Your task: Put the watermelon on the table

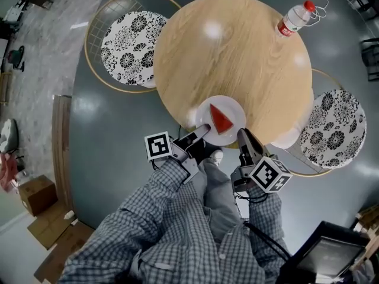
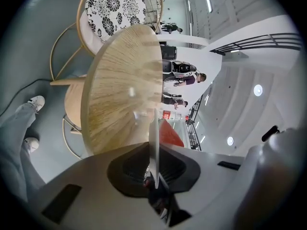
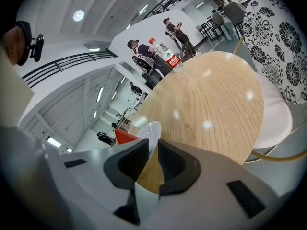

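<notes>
Round bench (image 1: 237,52), near edge: my left tongs (image 1: 203,130) and right tongs (image 1: 242,134) pinch the stiff plate (image 1: 234,107) by its rim; the watermelon wedge (image 1: 221,120) may slide.

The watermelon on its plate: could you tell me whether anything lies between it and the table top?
Nothing visible does. The plate with the watermelon is over the bare near edge of the table; the only other thing, a bottle, stands at the far edge.
</notes>
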`<state>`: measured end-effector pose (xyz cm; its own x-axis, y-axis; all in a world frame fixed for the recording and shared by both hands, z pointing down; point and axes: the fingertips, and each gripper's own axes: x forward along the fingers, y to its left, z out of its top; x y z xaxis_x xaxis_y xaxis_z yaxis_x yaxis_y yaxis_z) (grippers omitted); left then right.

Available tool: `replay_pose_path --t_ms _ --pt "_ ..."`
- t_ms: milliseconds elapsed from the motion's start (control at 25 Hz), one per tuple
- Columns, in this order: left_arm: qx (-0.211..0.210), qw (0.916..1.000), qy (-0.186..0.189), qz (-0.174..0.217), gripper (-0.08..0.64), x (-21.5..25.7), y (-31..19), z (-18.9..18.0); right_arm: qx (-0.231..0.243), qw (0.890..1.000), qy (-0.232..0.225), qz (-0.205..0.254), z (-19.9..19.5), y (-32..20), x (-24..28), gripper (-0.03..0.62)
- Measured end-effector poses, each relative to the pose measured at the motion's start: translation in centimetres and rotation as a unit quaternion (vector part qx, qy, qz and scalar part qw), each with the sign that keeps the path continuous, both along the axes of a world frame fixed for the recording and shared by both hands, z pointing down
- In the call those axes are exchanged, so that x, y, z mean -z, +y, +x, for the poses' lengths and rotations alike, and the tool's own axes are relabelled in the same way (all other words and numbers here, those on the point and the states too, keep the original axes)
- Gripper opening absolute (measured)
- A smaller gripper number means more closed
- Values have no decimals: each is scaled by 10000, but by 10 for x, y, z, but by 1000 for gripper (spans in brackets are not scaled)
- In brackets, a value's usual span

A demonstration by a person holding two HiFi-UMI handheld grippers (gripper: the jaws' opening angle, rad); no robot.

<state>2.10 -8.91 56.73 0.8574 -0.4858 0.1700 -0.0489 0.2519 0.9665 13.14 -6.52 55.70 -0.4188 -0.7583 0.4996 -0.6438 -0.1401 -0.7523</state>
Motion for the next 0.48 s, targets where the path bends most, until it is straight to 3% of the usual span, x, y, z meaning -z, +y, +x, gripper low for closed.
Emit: replay_pose_path --t_ms 480 --pt "-168 9990 -388 -104 32 -22 1 4 57 9991 260 -344 5 3 -24 69"
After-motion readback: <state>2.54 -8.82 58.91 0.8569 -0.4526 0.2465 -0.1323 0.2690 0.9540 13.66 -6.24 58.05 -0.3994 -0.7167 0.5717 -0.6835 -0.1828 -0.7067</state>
